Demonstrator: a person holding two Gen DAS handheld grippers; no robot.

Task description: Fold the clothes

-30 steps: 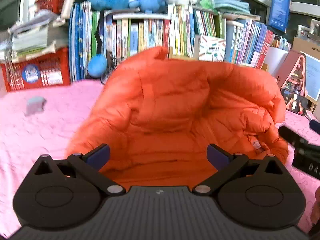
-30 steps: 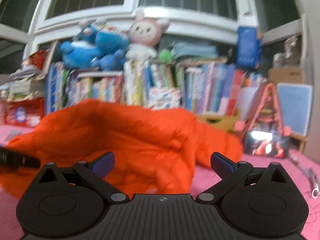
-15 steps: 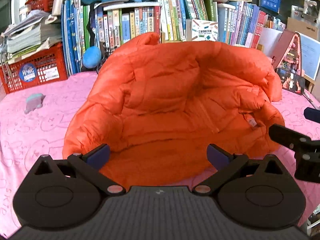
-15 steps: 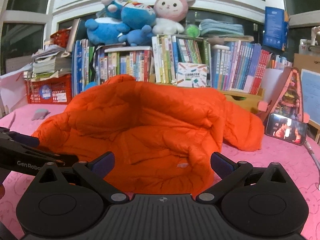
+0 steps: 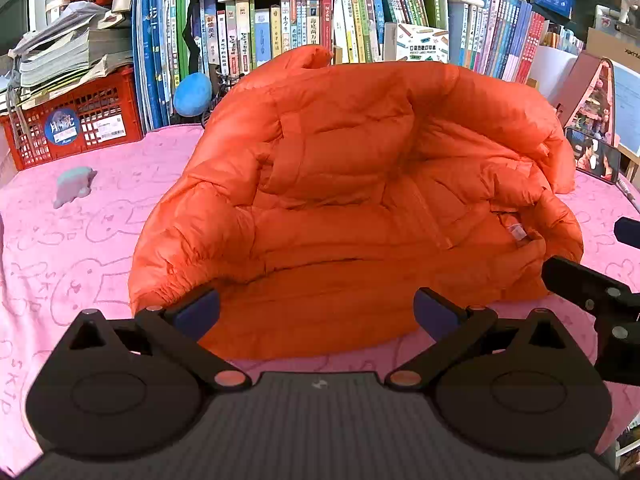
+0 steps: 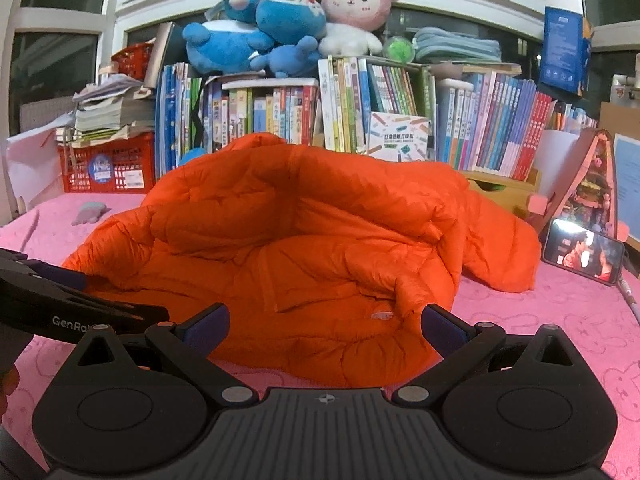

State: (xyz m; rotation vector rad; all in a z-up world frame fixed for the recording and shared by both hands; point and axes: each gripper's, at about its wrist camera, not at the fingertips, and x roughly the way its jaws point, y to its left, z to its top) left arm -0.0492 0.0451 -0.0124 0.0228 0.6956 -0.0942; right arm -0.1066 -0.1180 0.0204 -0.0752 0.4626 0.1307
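- An orange puffer jacket (image 5: 360, 200) lies in a rumpled heap on the pink bedspread (image 5: 80, 240), its far side bunched up higher than the near hem, which lies flat toward both cameras.
- A small white tag (image 5: 517, 233) shows among the folds on the jacket's right part in the left wrist view.
- The left gripper (image 5: 316, 314) sits just before the jacket's near hem, its two fingers spread wide and nothing between them.
- The right gripper (image 6: 325, 326) faces the same hem from the jacket's near right side, fingers likewise wide apart and empty; in the left wrist view it shows at the jacket's lower right corner, close to the fabric.
- Left of the jacket, well apart on the bedspread, lies a small grey toy (image 5: 74, 186).
- Right of the jacket a phone (image 6: 582, 256) leans with its screen lit.
- Behind the jacket stands a row of books (image 6: 360, 108), with a red crate (image 5: 72, 128) to their left and plush toys (image 6: 288, 28) on top.
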